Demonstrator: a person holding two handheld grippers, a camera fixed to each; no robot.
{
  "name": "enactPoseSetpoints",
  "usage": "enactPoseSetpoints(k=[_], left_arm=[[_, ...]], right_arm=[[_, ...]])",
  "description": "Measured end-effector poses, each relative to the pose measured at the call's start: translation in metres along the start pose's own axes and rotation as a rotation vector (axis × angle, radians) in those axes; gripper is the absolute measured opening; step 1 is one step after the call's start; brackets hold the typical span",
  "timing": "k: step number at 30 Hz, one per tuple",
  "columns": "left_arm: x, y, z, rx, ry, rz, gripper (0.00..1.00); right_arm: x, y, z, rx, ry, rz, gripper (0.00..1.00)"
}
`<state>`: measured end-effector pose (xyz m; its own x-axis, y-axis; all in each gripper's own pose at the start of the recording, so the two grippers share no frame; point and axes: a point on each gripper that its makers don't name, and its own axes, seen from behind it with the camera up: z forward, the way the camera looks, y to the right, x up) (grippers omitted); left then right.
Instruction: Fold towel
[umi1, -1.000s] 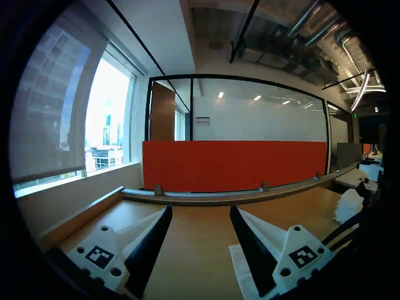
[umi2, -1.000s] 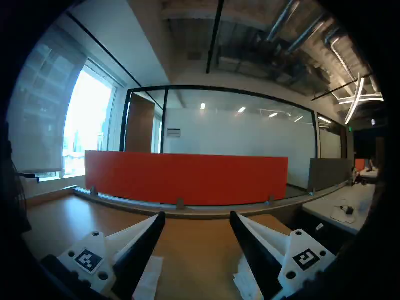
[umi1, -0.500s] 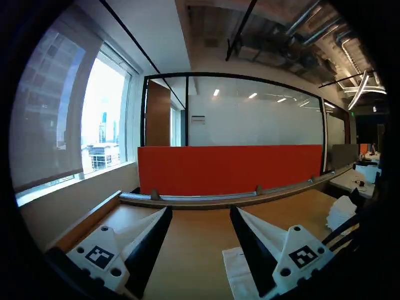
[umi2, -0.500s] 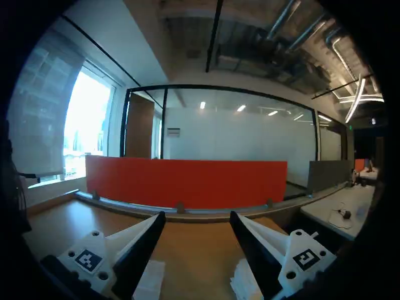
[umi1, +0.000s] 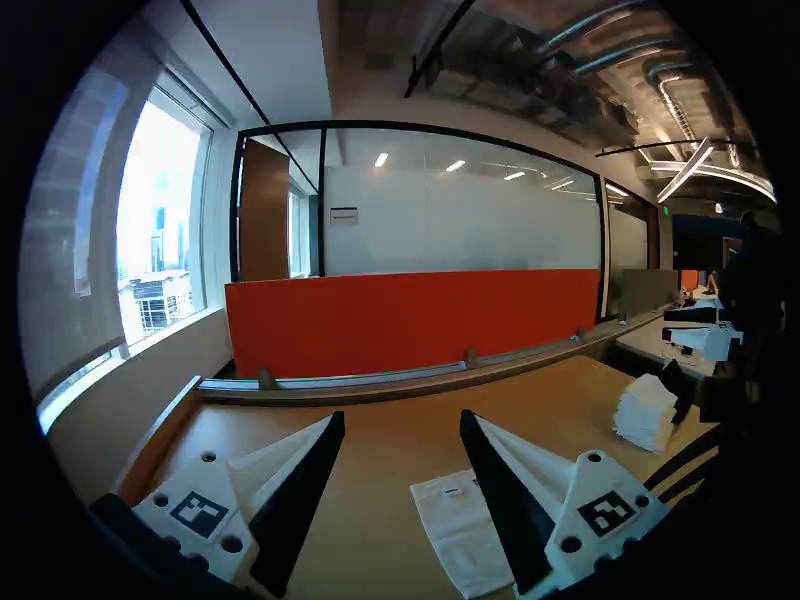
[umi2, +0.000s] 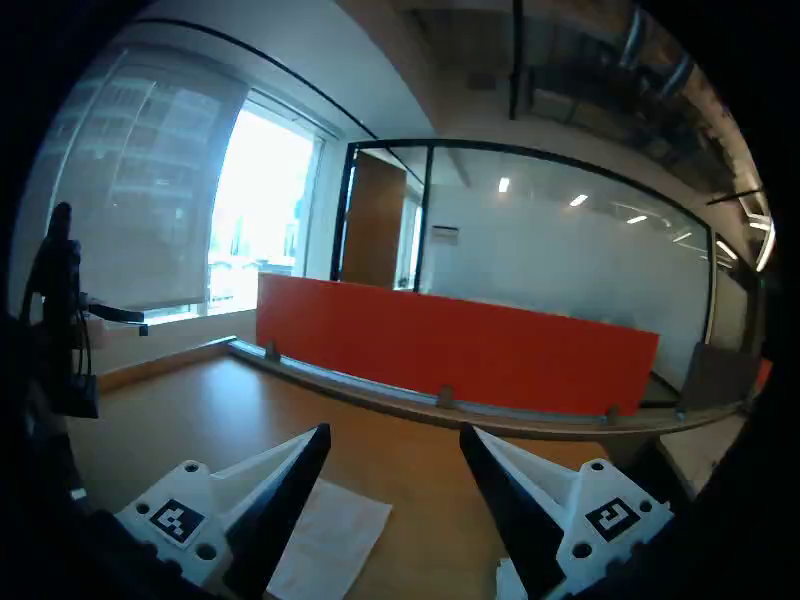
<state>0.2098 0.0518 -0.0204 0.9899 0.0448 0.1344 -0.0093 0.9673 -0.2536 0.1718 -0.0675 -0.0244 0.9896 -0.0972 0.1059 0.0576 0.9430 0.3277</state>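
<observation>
In the left gripper view, the left gripper (umi1: 400, 414) has its two fingers (umi1: 300, 480) spread wide apart with nothing between them but the bare light-brown wooden desk (umi1: 390, 450). The flat white cloth towel (umi1: 450, 520) lies spread on the desk at about 5 o'clock in this view. Its far edge shows in the gap near the right-hand finger, and the rest runs under and behind that finger; whether the finger touches it cannot be told. A stack of folded white towels (umi1: 645, 410) sits on the desk at 3 o'clock, well apart from the fingers.

In the right gripper view, the right gripper (umi2: 394, 430) is likewise open, its fingers (umi2: 510, 510) parted and gripping nothing. Here the flat white cloth towel (umi2: 330, 535) lies on the desk (umi2: 260, 420) at about 7 o'clock, low in the gap and just beside the left-hand finger, partly hidden behind it. A small white edge shows at 5 o'clock by the other finger, too little to identify.

A long orange partition panel (umi1: 410, 320) stands along the far edge of the desk at 12 o'clock in both views, and a bright tall window (umi1: 150, 250) lies at 9 to 10 o'clock
</observation>
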Motion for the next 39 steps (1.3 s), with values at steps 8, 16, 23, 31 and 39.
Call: enactPoseSetpoints(k=[8,16,23,31,39], left_arm=[[-0.002,0.012,0.002,-0.062,-0.035,0.040,0.85],[-0.023,0.024,0.007,-0.108,-0.090,0.060,0.85],[-0.056,0.034,0.010,-0.132,-0.149,0.067,0.85],[-0.088,0.046,0.010,-0.160,-0.202,0.073,0.85],[-0.118,0.051,0.009,-0.176,-0.245,0.085,0.85]], right_arm=[[-0.004,-0.010,0.008,0.068,-0.041,-0.025,1.00],[-0.024,-0.026,0.012,0.133,-0.094,-0.042,1.00],[-0.056,-0.032,0.013,0.150,-0.159,-0.046,1.00],[-0.090,-0.035,0.013,0.157,-0.210,-0.041,1.00],[-0.119,-0.039,0.013,0.161,-0.248,-0.048,1.00]])
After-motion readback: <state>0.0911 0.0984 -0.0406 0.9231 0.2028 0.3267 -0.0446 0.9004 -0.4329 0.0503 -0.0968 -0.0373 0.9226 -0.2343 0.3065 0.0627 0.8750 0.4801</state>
